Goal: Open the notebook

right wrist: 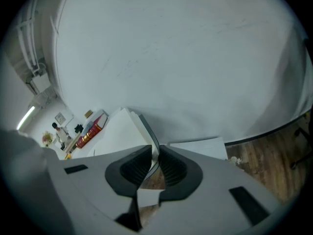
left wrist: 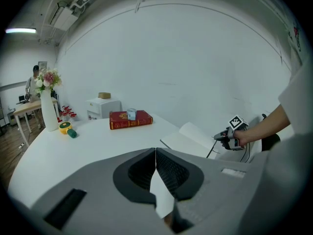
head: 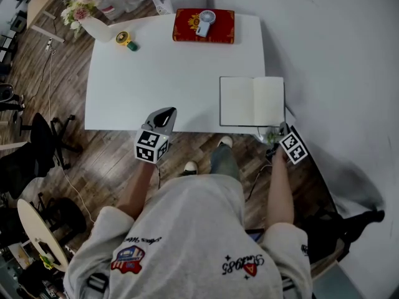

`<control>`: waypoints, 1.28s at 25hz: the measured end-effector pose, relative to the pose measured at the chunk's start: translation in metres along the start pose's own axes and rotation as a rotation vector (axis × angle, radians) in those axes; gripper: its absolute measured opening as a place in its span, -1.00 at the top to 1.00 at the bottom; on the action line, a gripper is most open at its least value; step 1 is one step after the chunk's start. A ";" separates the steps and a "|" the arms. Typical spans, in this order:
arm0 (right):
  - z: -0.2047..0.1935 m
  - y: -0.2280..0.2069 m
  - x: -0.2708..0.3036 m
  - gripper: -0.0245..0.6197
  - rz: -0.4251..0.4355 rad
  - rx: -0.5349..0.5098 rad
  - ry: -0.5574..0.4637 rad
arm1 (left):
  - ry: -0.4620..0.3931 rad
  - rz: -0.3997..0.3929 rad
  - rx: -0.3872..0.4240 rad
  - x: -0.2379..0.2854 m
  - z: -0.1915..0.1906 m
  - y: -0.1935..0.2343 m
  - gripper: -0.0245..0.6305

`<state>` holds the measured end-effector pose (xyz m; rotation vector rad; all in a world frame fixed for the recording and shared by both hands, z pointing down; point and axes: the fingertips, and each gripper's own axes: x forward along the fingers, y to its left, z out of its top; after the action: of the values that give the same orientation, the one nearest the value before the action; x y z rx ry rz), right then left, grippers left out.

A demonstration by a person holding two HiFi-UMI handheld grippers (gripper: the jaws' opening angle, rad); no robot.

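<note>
Head view: notebook (head: pixel 252 101) lies open and flat on the white table (head: pixel 156 80), at its near right edge. Only this view shows both bare forearms reaching out from the body. Left gripper (head: pixel 167 113) sits over the near table edge, left of the notebook and well apart from it. Right gripper (head: pixel 282 129) is at the notebook's near right corner, off the table edge.

Left gripper view only: jaws fully together, nothing between them. It also shows the hand (left wrist: pixel 243 135) wrapped round the right gripper's handle, a person (left wrist: pixel 34 77) far left behind the vase (left wrist: pixel 48 112), and a white cabinet (left wrist: pixel 103 106). The red book (left wrist: pixel 130 119) has a small fan (head: pixel 205 22) on top, clearer from the head.

Right gripper view only: jaws a narrow slit apart, with floor showing through. The notebook's pages are seen from low down. Its dark cover edge (right wrist: pixel 146 131) runs down into the slit; pads not seen pressing on it. The table slants across this view, so this gripper is rolled.

Both grippers point forward and down. A yellow roll (head: pixel 124 38) lies far left near the vase.
</note>
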<state>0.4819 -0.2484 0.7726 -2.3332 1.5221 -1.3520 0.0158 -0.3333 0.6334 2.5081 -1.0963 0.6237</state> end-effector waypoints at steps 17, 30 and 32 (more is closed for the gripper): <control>-0.009 0.039 -0.063 0.83 0.071 -0.143 -0.072 | -0.048 -0.049 0.026 -0.033 0.005 -0.026 0.91; -0.017 0.188 -0.180 0.91 0.248 -0.534 -0.217 | -0.136 -0.137 0.089 -0.084 0.023 -0.065 0.91; -0.015 0.206 -0.201 0.91 0.270 -0.567 -0.262 | -0.158 -0.148 0.099 -0.093 0.029 -0.070 0.91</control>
<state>0.2959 -0.1961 0.5590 -2.3228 2.2375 -0.5745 0.0199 -0.2450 0.5523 2.7334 -0.9401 0.4561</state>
